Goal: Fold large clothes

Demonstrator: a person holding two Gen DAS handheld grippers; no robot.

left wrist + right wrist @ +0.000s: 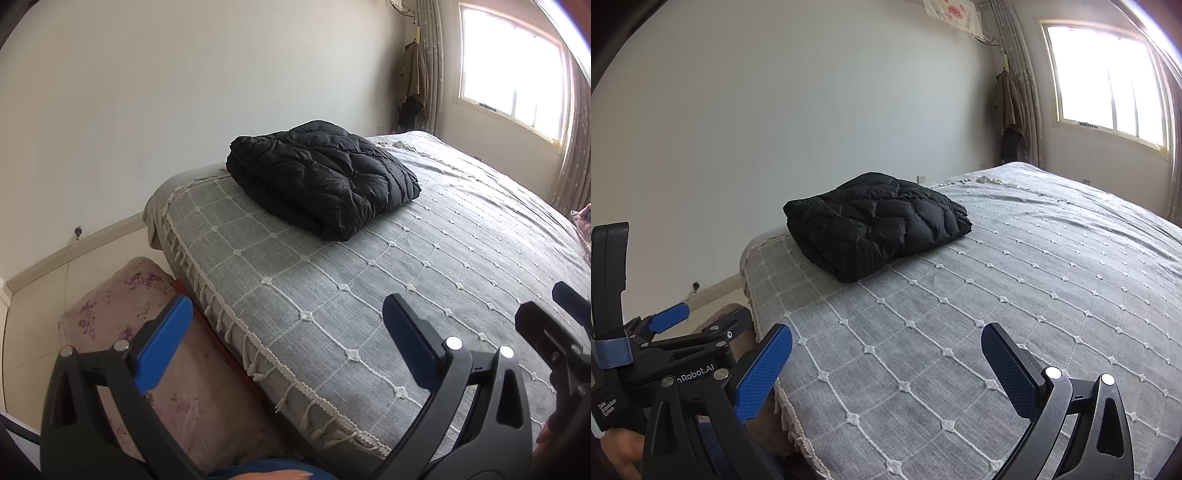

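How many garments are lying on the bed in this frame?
1: a black puffer jacket, folded into a bundle, near the bed's far-left corner by the wall. Other clothes hang in the window corner, off the bed.

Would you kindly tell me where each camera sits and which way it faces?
Left wrist: on the left gripper, at the bed's near corner, facing across it toward the folded black jacket; its open fingers and part of the right gripper show.
Right wrist: on the right gripper, over the bed, facing the jacket; its open fingers and the left gripper show.
Shared: jacket, bed, window.
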